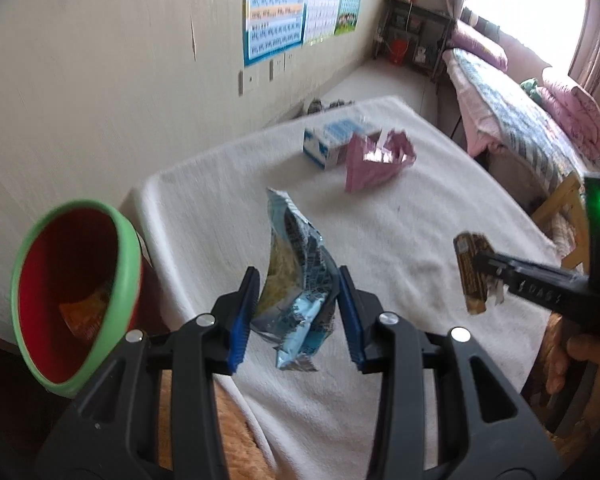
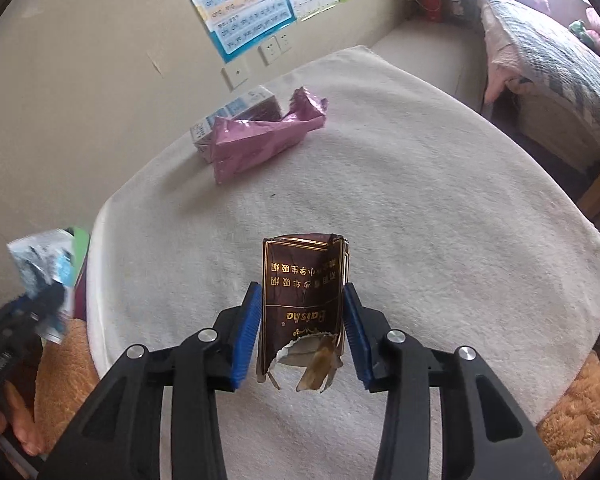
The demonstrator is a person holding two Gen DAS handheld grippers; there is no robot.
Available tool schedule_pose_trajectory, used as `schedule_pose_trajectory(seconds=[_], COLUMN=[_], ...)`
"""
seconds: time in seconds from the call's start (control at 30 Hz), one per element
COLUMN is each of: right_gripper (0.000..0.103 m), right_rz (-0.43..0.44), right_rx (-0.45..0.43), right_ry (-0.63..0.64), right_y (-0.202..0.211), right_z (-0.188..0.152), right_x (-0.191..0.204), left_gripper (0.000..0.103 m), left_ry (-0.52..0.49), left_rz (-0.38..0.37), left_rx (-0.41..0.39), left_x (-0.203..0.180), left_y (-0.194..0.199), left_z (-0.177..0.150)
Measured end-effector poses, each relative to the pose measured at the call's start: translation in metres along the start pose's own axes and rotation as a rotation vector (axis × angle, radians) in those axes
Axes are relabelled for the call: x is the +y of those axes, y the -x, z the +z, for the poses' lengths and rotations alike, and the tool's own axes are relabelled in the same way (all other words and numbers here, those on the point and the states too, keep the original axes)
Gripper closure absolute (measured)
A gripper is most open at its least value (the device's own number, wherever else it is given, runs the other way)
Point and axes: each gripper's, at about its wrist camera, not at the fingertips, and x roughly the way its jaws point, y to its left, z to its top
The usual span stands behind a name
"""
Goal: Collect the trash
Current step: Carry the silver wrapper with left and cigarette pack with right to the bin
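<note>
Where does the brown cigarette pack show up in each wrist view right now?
Left wrist view: the brown cigarette pack is at the right edge, held off the table in the right gripper.
Right wrist view: it stands bottom centre, between the blue pads.
Shared landmark: the pink wrapper, lying against the blue and white box on the far part of the white tablecloth.

On the cloth-covered table (image 2: 420,184), the carton (image 2: 236,110) lies at the far side with the crumpled wrapper (image 2: 260,140) touching its front. The bin (image 1: 72,292) stands off the table's left edge. A bed (image 1: 512,120) lies beyond to the right.
</note>
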Motion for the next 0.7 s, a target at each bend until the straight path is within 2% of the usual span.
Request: schedule_pose_trajectory(seconds=[0.13, 0.33, 0.7], right_gripper=[0.064, 0.064, 0.063], right_rz=[-0.031, -0.014, 0.098], right_rx=[-0.028, -0.112, -0.194], right_ry=[0.048, 0.090, 0.135], right_y=[0.012, 0.041, 0.074], right_z=[0.001, 0.009, 0.016], right_x=[0.009, 0.033, 0.098], left_gripper=[0.065, 0.065, 0.065], left_ry=[0.006, 0.017, 0.084], left_rz=[-0.009, -0.004, 0.032], left_rx=[-0.041, -0.077, -0.123], left_x=[0.006, 0.019, 0.058], left_y=[0.016, 0.032, 0.049], left_z=[0.006, 0.008, 0.008])
